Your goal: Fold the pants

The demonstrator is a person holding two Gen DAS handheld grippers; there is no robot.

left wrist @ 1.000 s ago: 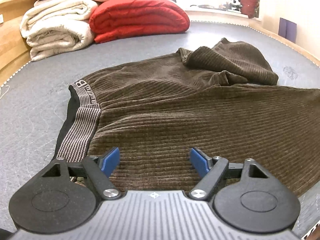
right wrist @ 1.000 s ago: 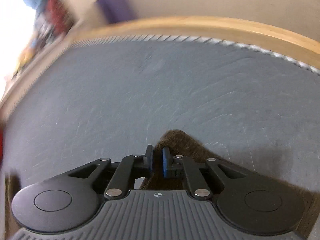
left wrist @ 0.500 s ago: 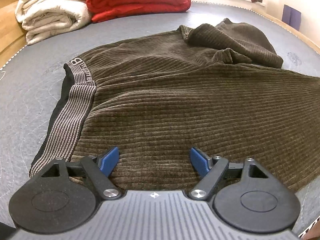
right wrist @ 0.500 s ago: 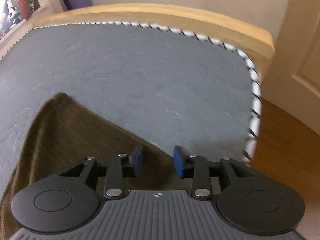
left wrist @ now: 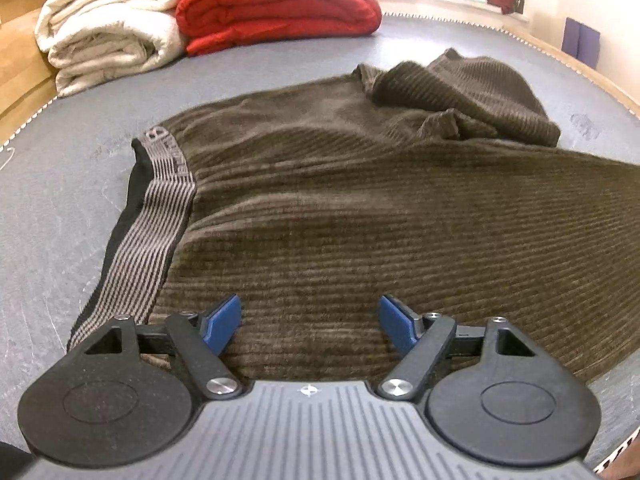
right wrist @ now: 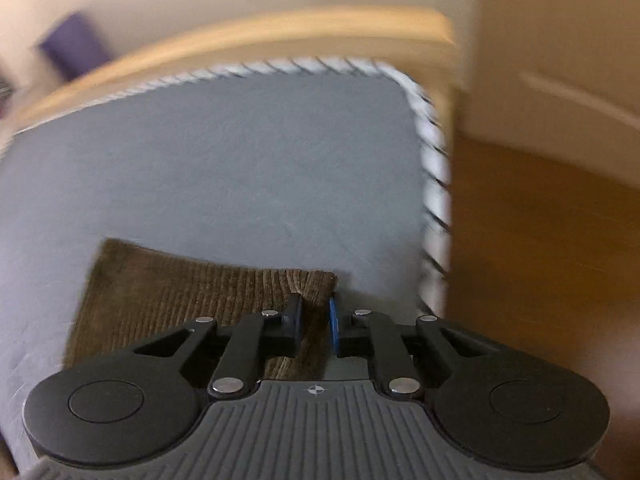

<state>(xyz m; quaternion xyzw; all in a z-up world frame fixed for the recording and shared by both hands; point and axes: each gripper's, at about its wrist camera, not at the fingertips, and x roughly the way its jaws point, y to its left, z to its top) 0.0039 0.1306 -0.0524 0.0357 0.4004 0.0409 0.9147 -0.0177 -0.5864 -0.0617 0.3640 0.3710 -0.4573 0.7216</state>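
Right wrist view is showing the right gripper [right wrist: 314,322] closing its jaws, now narrow, around the near hem corner of the brown corduroy pants [right wrist: 192,288], presumably to lift that leg end for a fold. Whether the pads are already pinching is unclear. Across the grey mattress [left wrist: 60,208], the left gripper [left wrist: 310,324] is hovering wide apart above the cloth beside the striped waistband [left wrist: 154,236], holding nothing, likely waiting to anchor it.

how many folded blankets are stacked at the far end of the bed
2 clearly: a cream blanket at the far left by the wooden frame, and a red blanket right beside it. More folded fabric lies on top of them, cut off by the frame edge.
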